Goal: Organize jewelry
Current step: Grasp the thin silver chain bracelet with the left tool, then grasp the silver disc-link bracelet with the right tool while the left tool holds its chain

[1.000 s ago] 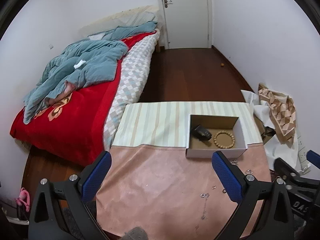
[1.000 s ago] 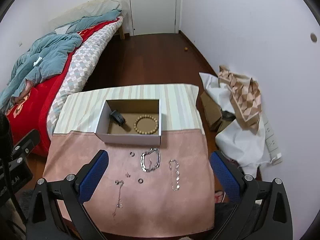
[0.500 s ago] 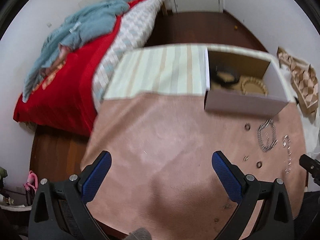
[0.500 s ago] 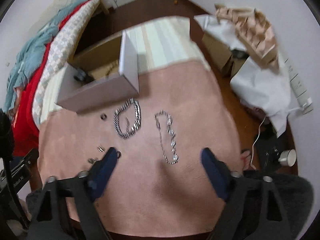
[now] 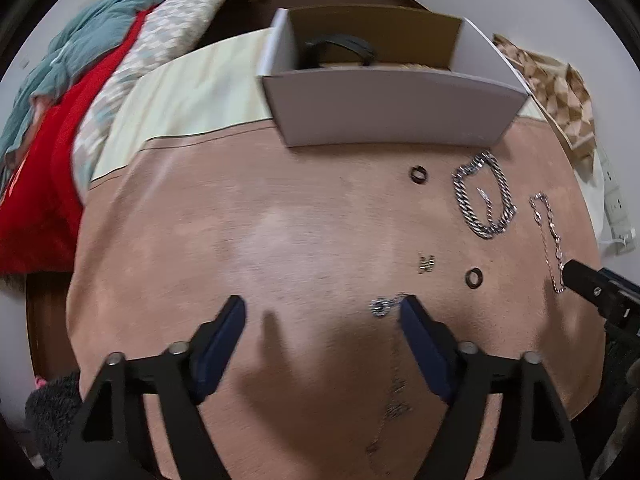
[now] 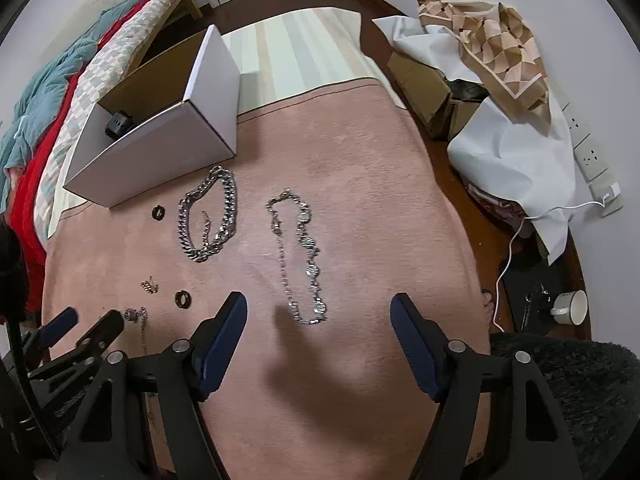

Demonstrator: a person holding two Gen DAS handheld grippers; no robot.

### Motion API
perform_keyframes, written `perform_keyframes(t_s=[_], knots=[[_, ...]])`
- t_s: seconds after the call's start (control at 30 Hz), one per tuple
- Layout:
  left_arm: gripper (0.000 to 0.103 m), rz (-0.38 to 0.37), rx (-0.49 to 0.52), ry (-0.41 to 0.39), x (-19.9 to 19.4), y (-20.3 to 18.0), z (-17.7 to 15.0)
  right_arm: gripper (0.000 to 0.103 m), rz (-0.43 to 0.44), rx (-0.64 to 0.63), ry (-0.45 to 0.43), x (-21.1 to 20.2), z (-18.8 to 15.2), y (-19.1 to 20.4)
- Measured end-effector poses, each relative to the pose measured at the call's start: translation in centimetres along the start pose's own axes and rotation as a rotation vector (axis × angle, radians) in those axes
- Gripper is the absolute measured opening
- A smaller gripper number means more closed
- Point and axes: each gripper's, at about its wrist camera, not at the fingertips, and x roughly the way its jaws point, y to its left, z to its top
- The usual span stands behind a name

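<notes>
Pink suede-like cloth [image 6: 360, 152] carries the loose jewelry; white cardboard box [image 6: 160, 144] sits at its far edge, well ahead of both jaw sets, with a black item and what looks like a bead bracelet inside, mostly hidden.

Step in hand: approach for a pick, nothing gripped yet. Right gripper [image 6: 318, 312] hovers low, jaws wide, with the near end of the thin link chain [image 6: 298, 256] between and just ahead of the tips. Chunky curb chain [image 6: 208, 216] lies ahead and to the left of those jaws. Left gripper [image 5: 322, 312] also wide and empty, tilted down over the cloth; a small silver clump [image 5: 384, 305] touches or nearly touches the inside of its right finger, blurred, hard to tell. Two dark rings [image 5: 474, 278] [image 5: 419, 174] and a tiny pair of studs [image 5: 426, 263] lie ahead-right of it.

Next move likely: right drops, closes on the chain end, carries to box. Thin links may slip.
</notes>
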Motion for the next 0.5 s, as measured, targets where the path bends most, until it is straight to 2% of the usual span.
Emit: perform_keyframes(t_s=[0.13, 0.17, 0.2, 0.33, 0.5], knots=[[0.069, -0.009, 0.038, 0.008, 0.7, -1.3, -0.1, 0.074, -0.014, 0.005, -0.009, -0.4, 0.1, -0.5], [0.061, -0.008, 0.045, 0.009, 0.7, -1.6, -0.1, 0.074, -0.014, 0.008, -0.011, -0.6, 0.1, -0.6], [0.050, -0.012, 0.053, 0.013, 0.8, -1.8, -0.2, 0.073, -0.015, 0.009, -0.013, -0.6, 0.2, -0.7], [0.040, -0.027, 0.063, 0.013, 0.7, -2.2, -0.4, 0.071, -0.020, 0.014, -0.020, -1.0, 0.4, -0.9], [0.022, -0.038, 0.070, 0.009, 0.6, -2.5, -0.4, 0.070, -0.024, 0.012, -0.024, -1.1, 0.5, -0.7]])
